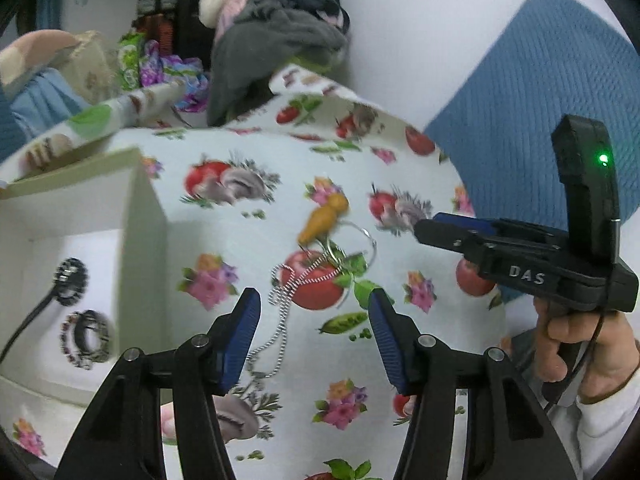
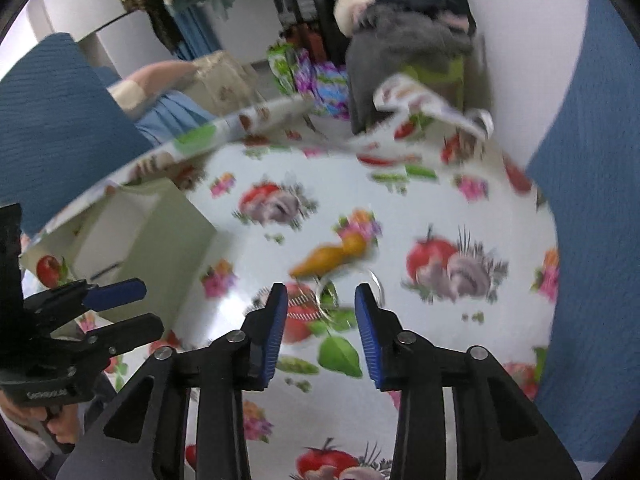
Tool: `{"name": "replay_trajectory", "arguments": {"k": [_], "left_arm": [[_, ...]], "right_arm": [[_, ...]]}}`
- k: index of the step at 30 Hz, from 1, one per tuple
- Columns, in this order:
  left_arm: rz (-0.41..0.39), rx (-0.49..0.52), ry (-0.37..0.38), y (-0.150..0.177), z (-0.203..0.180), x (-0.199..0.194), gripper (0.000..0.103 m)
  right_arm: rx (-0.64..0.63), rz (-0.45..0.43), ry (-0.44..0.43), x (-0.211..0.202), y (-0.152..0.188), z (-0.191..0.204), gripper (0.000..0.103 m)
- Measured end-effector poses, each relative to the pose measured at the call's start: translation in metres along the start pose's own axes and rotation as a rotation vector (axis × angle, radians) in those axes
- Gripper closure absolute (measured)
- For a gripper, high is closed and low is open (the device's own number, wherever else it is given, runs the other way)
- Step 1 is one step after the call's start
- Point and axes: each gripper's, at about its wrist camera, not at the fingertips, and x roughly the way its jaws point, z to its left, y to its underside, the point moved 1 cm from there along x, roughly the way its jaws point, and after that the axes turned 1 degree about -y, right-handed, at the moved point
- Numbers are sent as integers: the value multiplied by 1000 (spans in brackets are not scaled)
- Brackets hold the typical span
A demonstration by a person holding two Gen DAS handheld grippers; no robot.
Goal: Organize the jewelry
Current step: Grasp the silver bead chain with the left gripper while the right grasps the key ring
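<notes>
A silver chain necklace (image 1: 285, 298) lies on the fruit-print tablecloth (image 1: 424, 344), beside thin silver hoop rings (image 1: 352, 246) and an orange carrot-shaped charm (image 1: 324, 216). My left gripper (image 1: 314, 306) is open and empty, just short of the chain. A white open box (image 1: 80, 264) at the left holds two dark beaded bracelets (image 1: 86, 338). My right gripper (image 2: 321, 298) is open and empty, its tips just before the hoops (image 2: 374, 284) and the charm (image 2: 332, 256). It also shows in the left wrist view (image 1: 424, 228) at the right, and the left gripper (image 2: 142, 306) shows in the right wrist view.
The box (image 2: 132, 240) stands at the left of the table. Blue knitted cushions (image 1: 532, 92) lie at the table's right edge. Piled clothes (image 1: 280, 32) and coloured bags (image 1: 168, 68) sit beyond the far edge.
</notes>
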Motion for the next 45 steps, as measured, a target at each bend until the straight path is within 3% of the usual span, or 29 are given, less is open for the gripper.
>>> {"name": "replay_trajectory", "arguments": {"k": [4, 6, 16, 24, 29, 35, 41, 45], "left_arm": [[21, 18, -9, 4, -3, 28, 48], [38, 18, -8, 4, -2, 42, 55], [100, 51, -33, 4, 8, 99, 64], [110, 68, -35, 0, 10, 112, 65], [107, 103, -43, 1, 5, 115, 65], [120, 129, -29, 4, 0, 117, 98], [105, 87, -28, 6, 4, 114, 99], [88, 38, -18, 4, 7, 109, 102]], "right_arm": [[40, 51, -11, 27, 16, -16, 73], [59, 71, -24, 38, 20, -22, 74], [137, 136, -83, 80, 17, -31, 77], [216, 176, -84, 99, 15, -42, 77], [199, 207, -45, 107, 13, -40, 76], [109, 211, 22, 110, 13, -30, 76], [3, 197, 126, 111, 18, -19, 90], [-2, 194, 119, 111, 21, -18, 101]]}}
